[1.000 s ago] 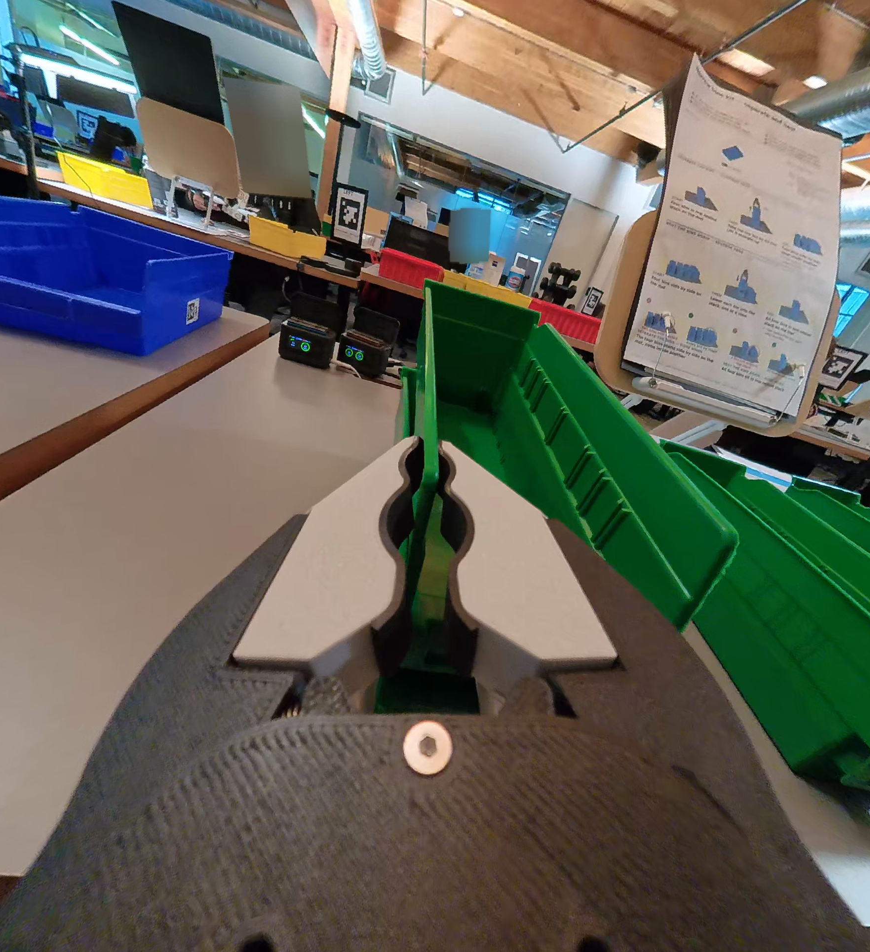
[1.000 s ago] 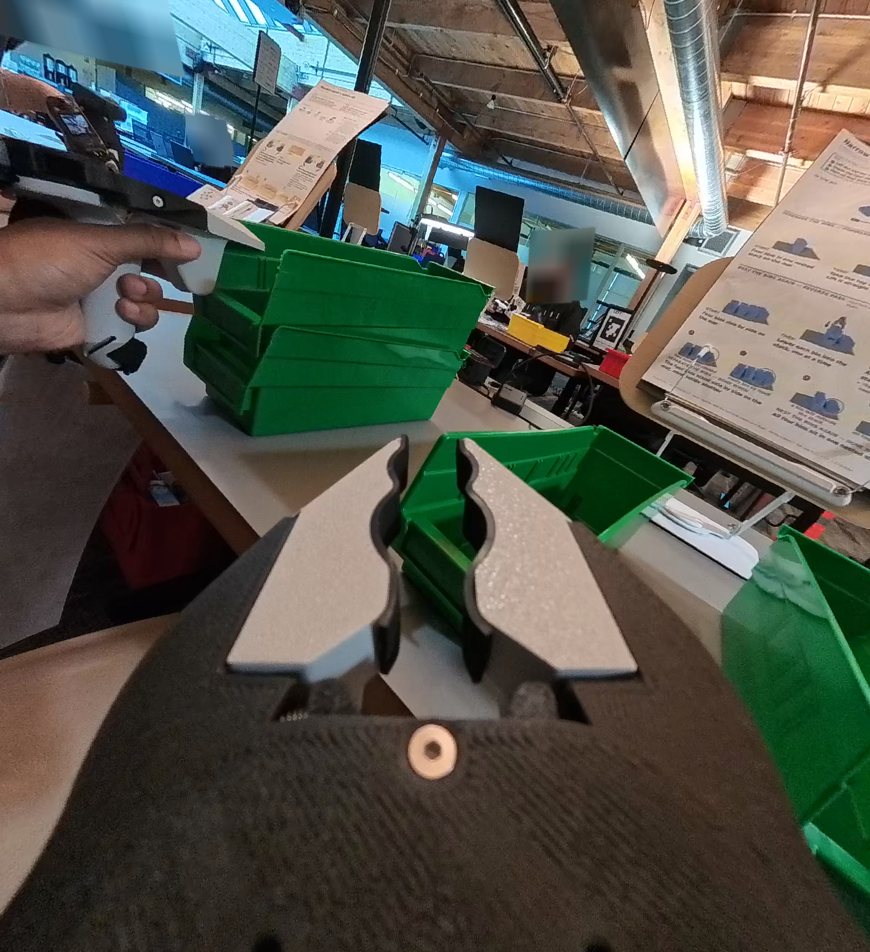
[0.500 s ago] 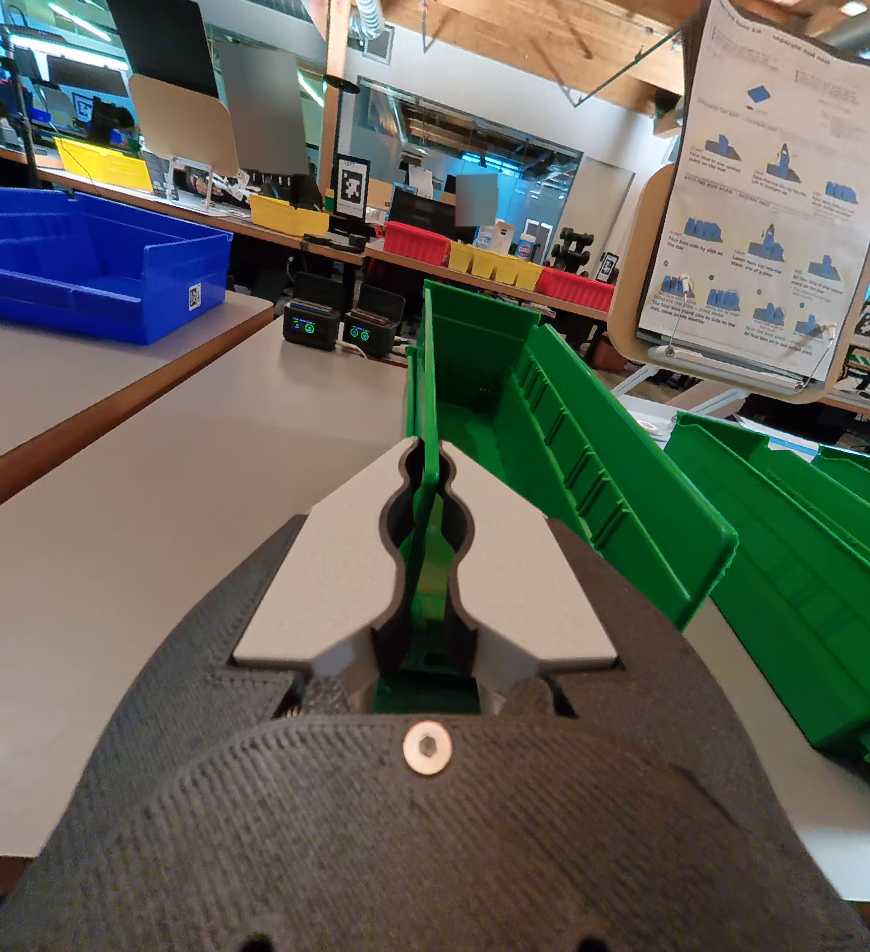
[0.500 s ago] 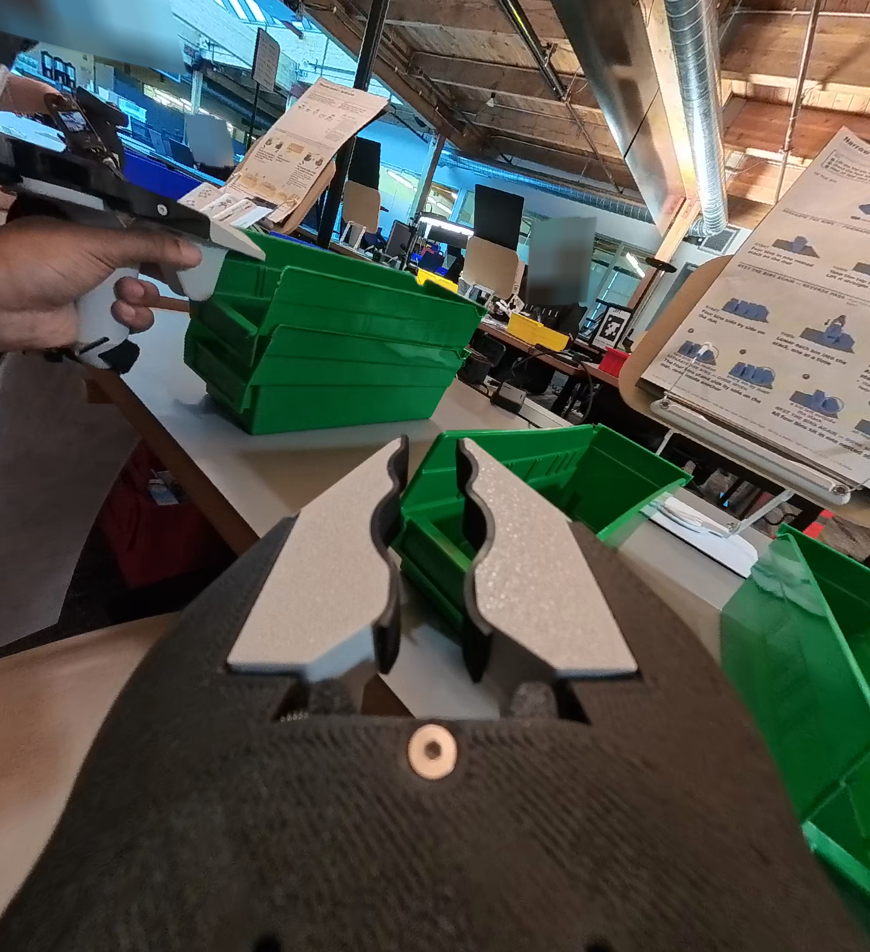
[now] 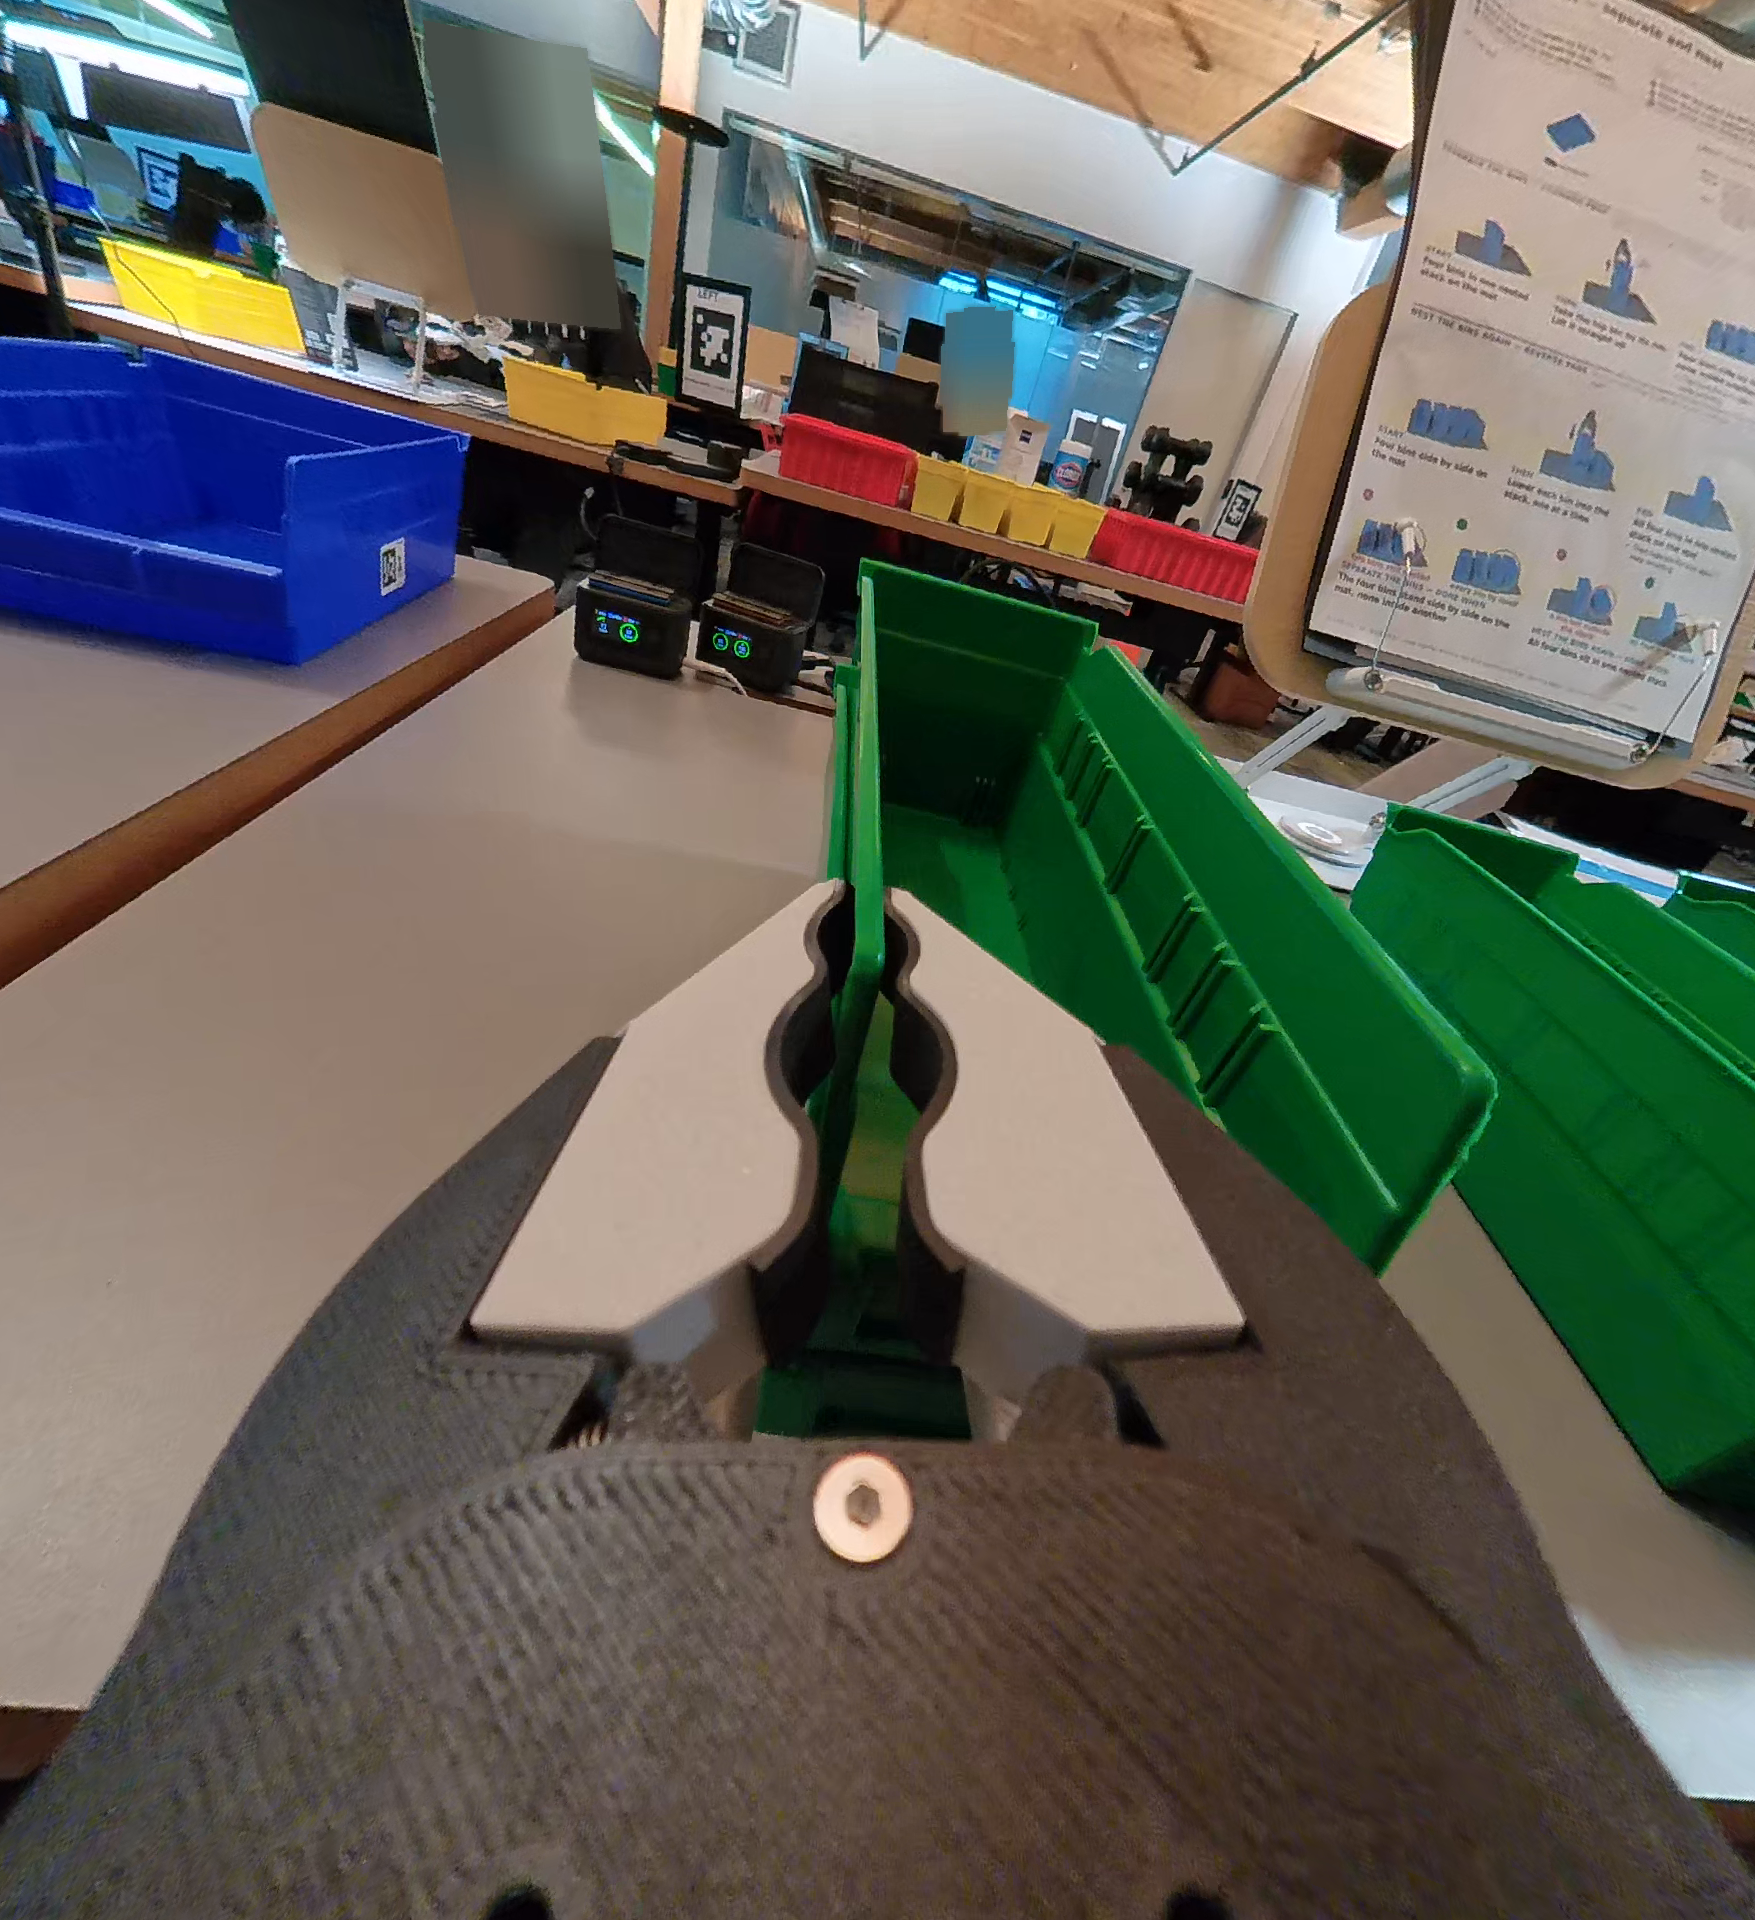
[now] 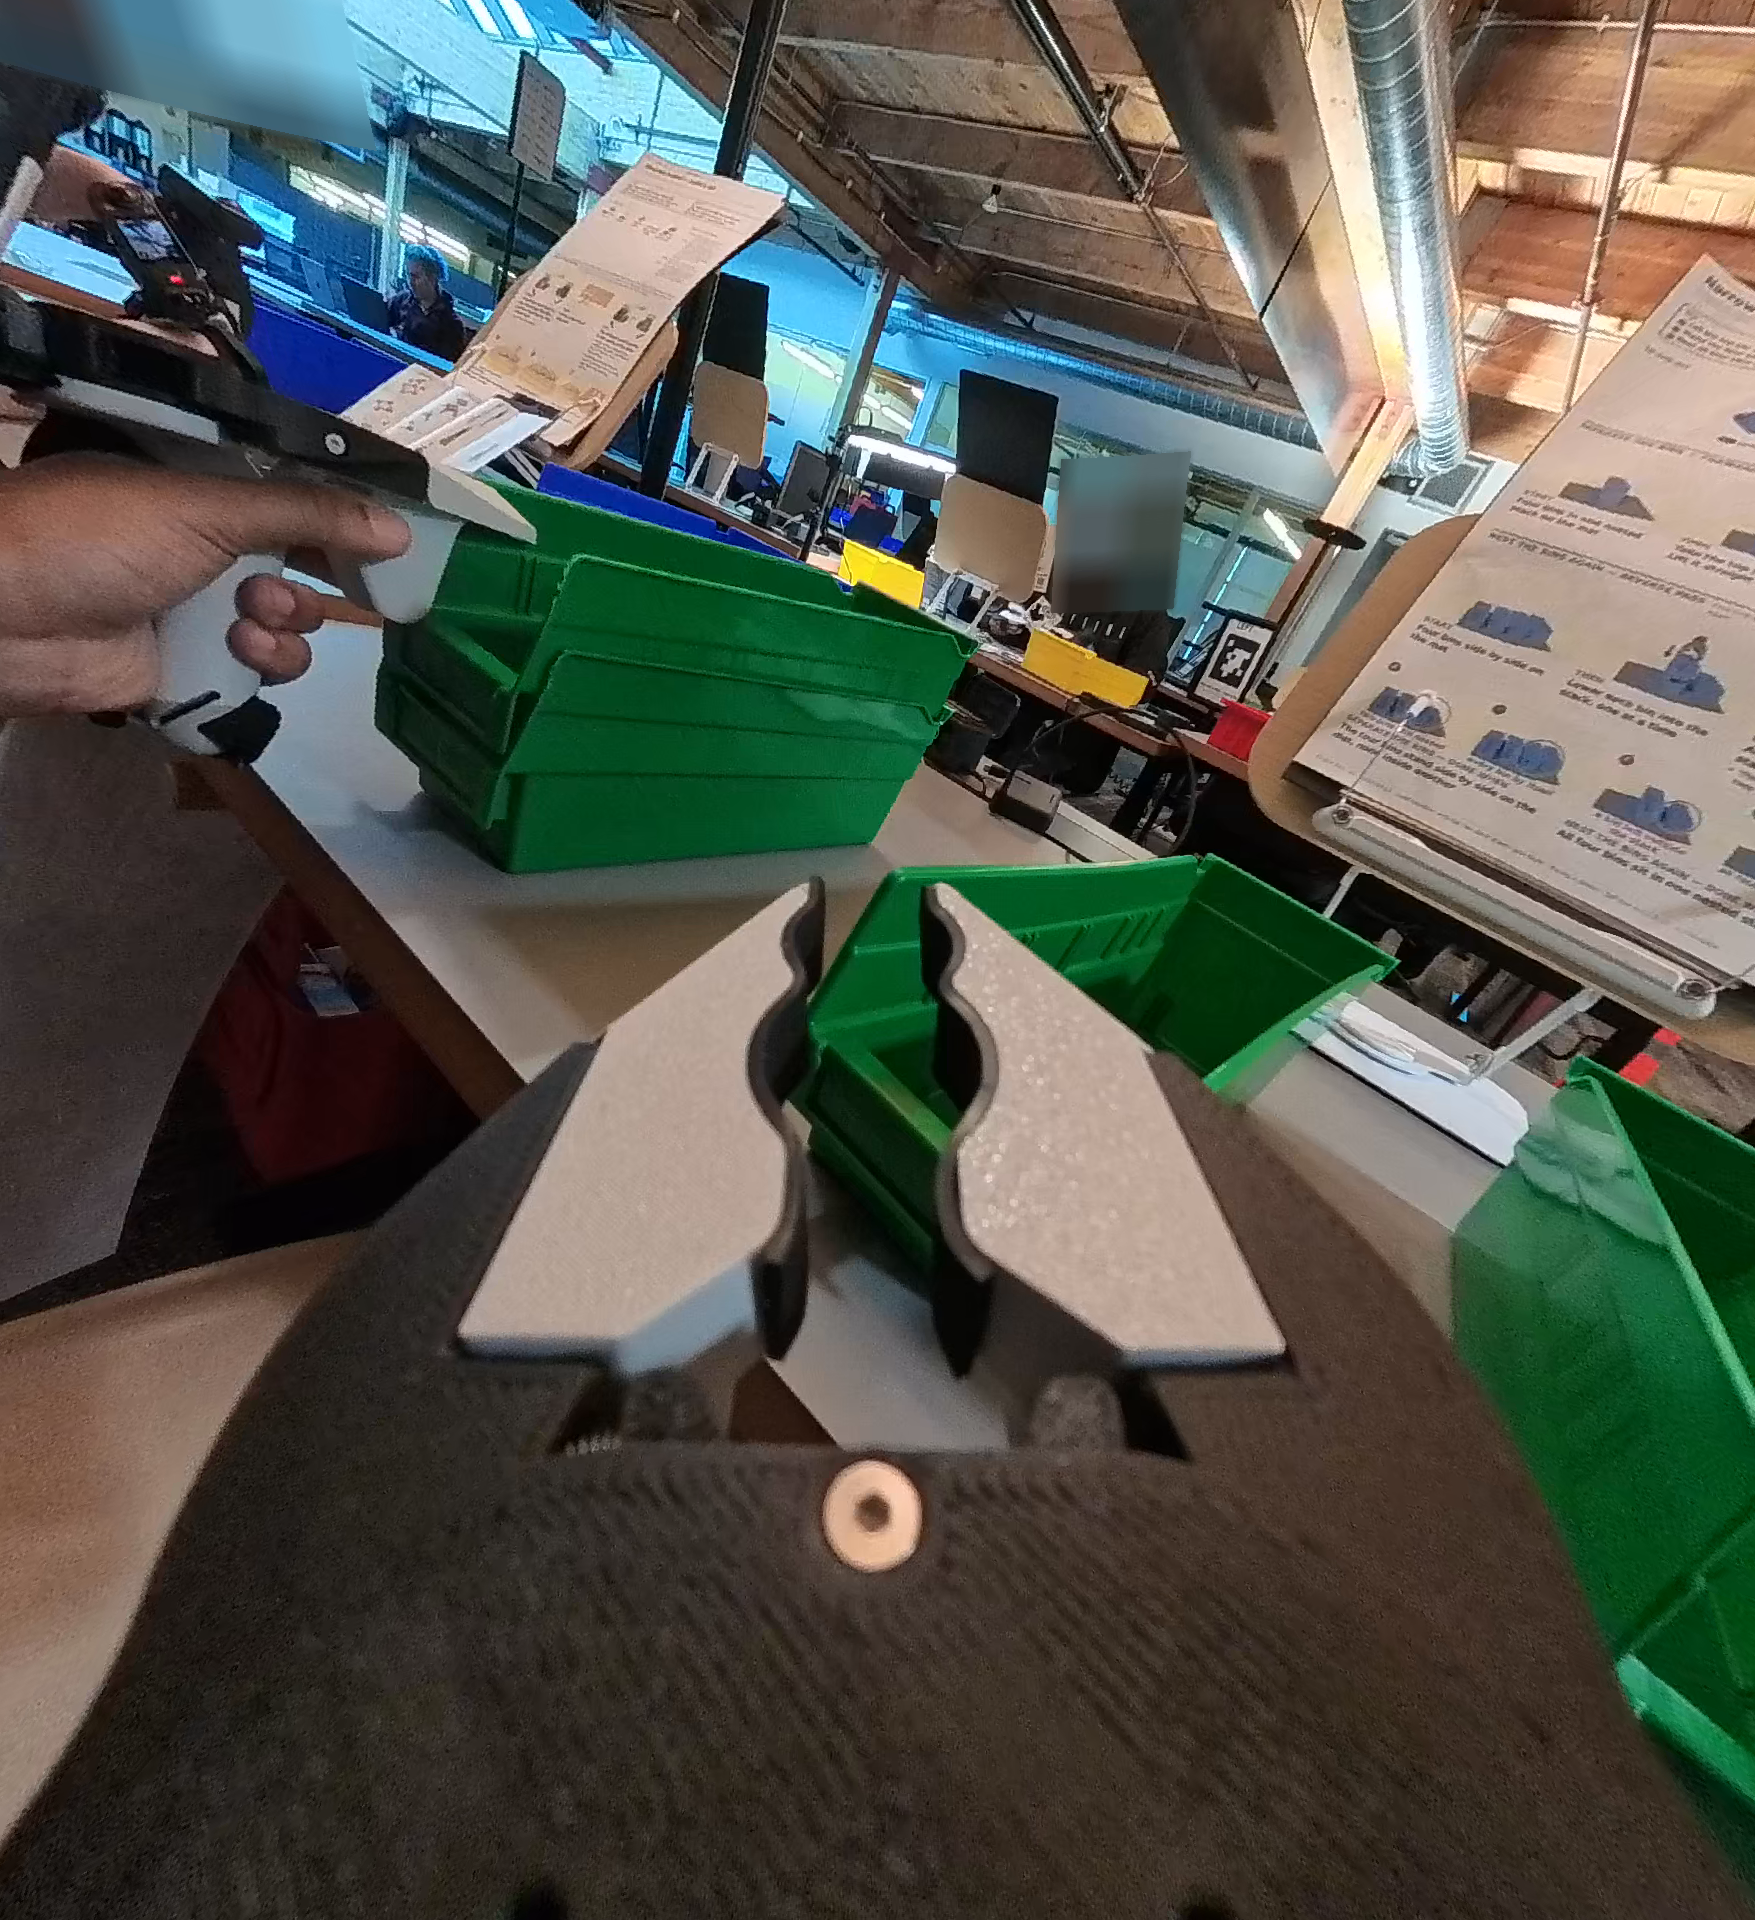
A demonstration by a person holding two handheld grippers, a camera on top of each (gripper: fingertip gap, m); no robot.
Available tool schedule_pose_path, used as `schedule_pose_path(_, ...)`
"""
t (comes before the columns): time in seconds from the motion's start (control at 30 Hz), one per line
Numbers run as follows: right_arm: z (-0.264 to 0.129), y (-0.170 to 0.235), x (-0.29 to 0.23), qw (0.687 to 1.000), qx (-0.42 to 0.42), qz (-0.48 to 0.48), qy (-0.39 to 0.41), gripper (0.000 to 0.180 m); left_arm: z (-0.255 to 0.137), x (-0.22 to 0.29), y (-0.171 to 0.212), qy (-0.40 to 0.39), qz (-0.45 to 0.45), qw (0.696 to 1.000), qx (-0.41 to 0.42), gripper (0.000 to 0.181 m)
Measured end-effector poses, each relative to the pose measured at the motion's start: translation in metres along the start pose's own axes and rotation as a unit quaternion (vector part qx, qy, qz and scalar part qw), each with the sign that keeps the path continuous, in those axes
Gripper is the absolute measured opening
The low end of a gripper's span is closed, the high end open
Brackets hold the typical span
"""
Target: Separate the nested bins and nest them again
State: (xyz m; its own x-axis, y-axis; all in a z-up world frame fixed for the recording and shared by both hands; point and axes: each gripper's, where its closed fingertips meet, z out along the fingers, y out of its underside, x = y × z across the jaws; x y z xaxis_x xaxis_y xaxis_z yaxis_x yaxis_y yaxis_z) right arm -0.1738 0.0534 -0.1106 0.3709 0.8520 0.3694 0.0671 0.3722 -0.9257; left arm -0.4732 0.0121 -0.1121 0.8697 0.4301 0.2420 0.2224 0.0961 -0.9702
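Left gripper (image 5: 860,925) pinched tight on top bin's (image 5: 1143,935) side wall; bin sits tilted on the nested stack (image 6: 665,748). Right gripper (image 6: 873,935) part open, empty, near a loose bin (image 6: 1216,956). Lift level so it doesn't bind.
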Motion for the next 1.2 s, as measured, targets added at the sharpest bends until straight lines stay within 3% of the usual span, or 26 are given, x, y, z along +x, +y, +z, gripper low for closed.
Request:
schedule_pose_path(0.03, 0.000, 0.000, 0.000, 1.000, 0.000, 0.000, 0.000, 0.017, 0.000, 0.000, 0.001, 0.000, 0.001, 1.000, -0.001, 0.000)
schedule_pose_path(0.83, -0.001, 0.004, 0.011, 1.000, -0.005, 0.011, 0.016, 0.017, 0.001, 0.004, 0.010, -0.029, 0.028, 0.999, -0.011, 0.000)
schedule_pose_path(1.03, -0.013, -0.011, 0.057, 0.994, 0.033, 0.015, 0.106, 0.018, -0.001, 0.006, 0.010, -0.028, 0.025, 0.999, -0.006, 0.000)
schedule_pose_path(1.2, -0.034, -0.009, 0.124, 0.978, 0.042, 0.040, 0.199, 0.014, -0.002, 0.006, 0.010, -0.027, 0.025, 0.999, -0.004, 0.000)
